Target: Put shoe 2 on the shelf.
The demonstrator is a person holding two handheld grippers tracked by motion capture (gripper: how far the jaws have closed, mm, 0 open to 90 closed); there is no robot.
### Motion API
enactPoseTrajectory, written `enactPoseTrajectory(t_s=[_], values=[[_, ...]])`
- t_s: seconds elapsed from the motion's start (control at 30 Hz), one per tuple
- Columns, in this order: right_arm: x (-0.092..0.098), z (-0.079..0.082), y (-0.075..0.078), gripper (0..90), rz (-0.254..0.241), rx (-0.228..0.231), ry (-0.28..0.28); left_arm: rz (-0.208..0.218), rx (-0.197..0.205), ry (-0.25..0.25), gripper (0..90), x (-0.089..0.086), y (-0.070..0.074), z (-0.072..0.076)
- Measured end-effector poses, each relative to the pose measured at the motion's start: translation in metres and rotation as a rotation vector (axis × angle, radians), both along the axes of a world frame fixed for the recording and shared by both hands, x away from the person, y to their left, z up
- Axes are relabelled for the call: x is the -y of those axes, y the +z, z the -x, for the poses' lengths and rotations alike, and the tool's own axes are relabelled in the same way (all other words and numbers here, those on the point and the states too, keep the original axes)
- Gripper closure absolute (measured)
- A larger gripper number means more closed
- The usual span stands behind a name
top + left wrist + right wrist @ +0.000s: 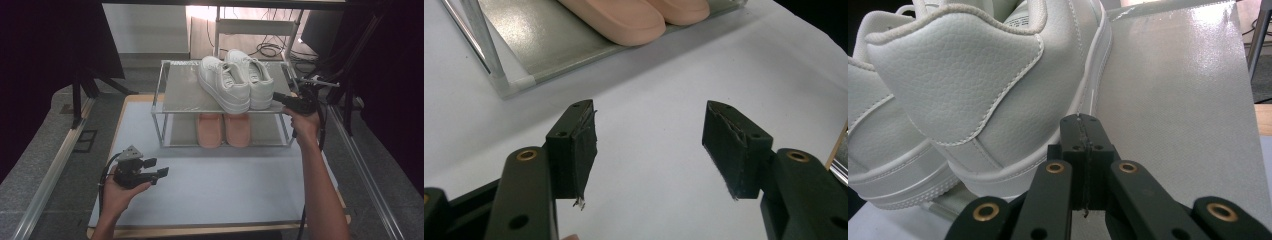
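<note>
Two shelves make up the rack (165, 95) on the table (210, 190): white sneakers (235, 82) sit on top, pink slippers (223, 129) below. The right gripper (1083, 127), jaws pressed together and empty, is at the near sneaker's heel. The left gripper (159, 167) hovers wide over the table.

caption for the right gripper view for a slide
Shut right gripper at the heel of a white sneaker on the top shelf of a rack.

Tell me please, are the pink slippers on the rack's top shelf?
No, the slippers lie on the bottom shelf; the sneakers are on top.
</note>
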State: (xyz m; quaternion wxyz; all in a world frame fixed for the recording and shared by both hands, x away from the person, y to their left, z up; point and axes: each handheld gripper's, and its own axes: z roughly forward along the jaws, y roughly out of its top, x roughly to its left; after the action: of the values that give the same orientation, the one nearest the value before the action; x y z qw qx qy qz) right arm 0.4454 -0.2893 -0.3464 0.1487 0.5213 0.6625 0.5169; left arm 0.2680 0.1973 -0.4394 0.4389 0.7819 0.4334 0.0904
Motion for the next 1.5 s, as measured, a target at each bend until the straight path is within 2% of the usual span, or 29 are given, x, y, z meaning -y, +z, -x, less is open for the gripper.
enactPoseTrajectory(t_s=[0.17,0.23,0.4,0.7,1.13,1.3,1.5], values=[[0.0,0.002,-0.001,90.0,-0.01,0.009,-0.002,0.001,-0.001,0.005,39.1,-0.001,0.0,-0.001],[-0.001,0.003,-0.001,90.0,-0.033,0.006,0.011,0.0,-0.002,0.004,39.0,-0.001,0.0,-0.001],[-0.006,0.007,0.001,90.0,-0.011,0.018,0.014,-0.001,-0.001,0.002,39.1,0.0,0.0,0.0],[-0.006,0.012,0.0,90.0,-0.044,0.036,0.021,-0.002,-0.003,0.003,39.1,0.0,-0.001,-0.001],[-0.015,0.018,0.001,90.0,-0.043,0.054,0.04,-0.001,-0.003,0.003,39.0,0.001,-0.001,-0.001],[-0.016,0.018,0.0,90.0,-0.074,0.048,0.059,-0.002,-0.003,0.004,39.1,0.001,-0.001,-0.001],[-0.018,0.02,0.0,90.0,-0.069,0.054,0.051,-0.005,-0.003,0.001,39.1,0.002,-0.001,-0.001]])
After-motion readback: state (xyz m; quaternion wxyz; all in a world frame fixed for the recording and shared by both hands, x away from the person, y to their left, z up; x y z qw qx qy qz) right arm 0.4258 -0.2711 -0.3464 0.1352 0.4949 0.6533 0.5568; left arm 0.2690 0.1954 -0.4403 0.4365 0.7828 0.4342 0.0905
